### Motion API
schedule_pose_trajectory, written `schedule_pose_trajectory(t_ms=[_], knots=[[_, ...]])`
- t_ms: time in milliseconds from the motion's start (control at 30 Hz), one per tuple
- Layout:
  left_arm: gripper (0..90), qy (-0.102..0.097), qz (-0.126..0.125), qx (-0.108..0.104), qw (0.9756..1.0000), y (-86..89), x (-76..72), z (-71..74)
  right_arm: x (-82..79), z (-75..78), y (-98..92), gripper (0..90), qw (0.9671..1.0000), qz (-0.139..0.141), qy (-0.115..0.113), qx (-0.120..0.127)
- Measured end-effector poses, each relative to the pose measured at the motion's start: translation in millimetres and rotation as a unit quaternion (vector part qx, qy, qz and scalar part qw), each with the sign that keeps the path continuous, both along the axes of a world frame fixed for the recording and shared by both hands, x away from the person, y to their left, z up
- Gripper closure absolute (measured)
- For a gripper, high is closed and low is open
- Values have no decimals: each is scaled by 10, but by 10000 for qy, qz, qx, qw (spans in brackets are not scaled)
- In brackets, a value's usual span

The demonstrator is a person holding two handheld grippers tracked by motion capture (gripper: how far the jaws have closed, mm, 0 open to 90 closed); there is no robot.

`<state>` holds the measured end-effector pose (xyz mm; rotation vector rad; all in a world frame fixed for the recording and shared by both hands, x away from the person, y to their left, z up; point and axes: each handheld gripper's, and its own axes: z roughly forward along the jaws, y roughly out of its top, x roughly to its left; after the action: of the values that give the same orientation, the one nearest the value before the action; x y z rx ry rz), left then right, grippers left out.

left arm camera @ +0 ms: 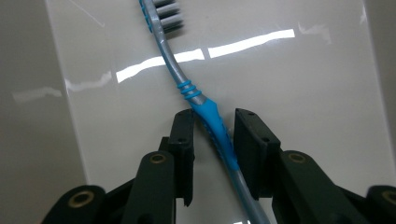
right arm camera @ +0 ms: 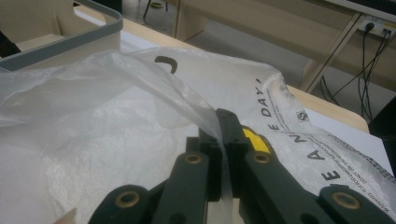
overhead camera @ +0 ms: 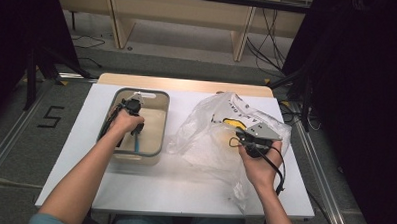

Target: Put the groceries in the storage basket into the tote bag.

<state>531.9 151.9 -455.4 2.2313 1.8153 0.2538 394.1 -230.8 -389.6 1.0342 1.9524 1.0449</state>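
Observation:
A blue and grey toothbrush (left arm camera: 212, 121) lies on the floor of a cream bin (overhead camera: 158, 121) with a grey rim. My left gripper (left arm camera: 214, 135) points down into the bin, and its jaws straddle the blue grip of the handle with a thin gap on each side. In the high view the left gripper (overhead camera: 135, 130) sits under the person's hand, and the toothbrush (overhead camera: 136, 142) sticks out below it. My right gripper (right arm camera: 224, 135) is shut on the edge of a clear plastic bag (right arm camera: 116, 116). That bag (overhead camera: 210, 137), printed with black letters, lies crumpled beside the right gripper (overhead camera: 238, 133).
Something yellow (right arm camera: 254, 140) shows through the bag just past the right jaws. The bin's rim (right arm camera: 60, 49) rises to the left of the bag. A white tabletop (overhead camera: 183, 191) carries both, with a wooden strip at its far edge and floor cables beyond.

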Motion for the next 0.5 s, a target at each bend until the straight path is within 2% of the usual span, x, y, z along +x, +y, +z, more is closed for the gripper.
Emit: schedule_pose_trajectory(t_ms=[500], knots=[[777, 13, 15, 19, 10000, 9, 11, 2, 0, -4, 4, 900, 10000, 2, 9, -11]])
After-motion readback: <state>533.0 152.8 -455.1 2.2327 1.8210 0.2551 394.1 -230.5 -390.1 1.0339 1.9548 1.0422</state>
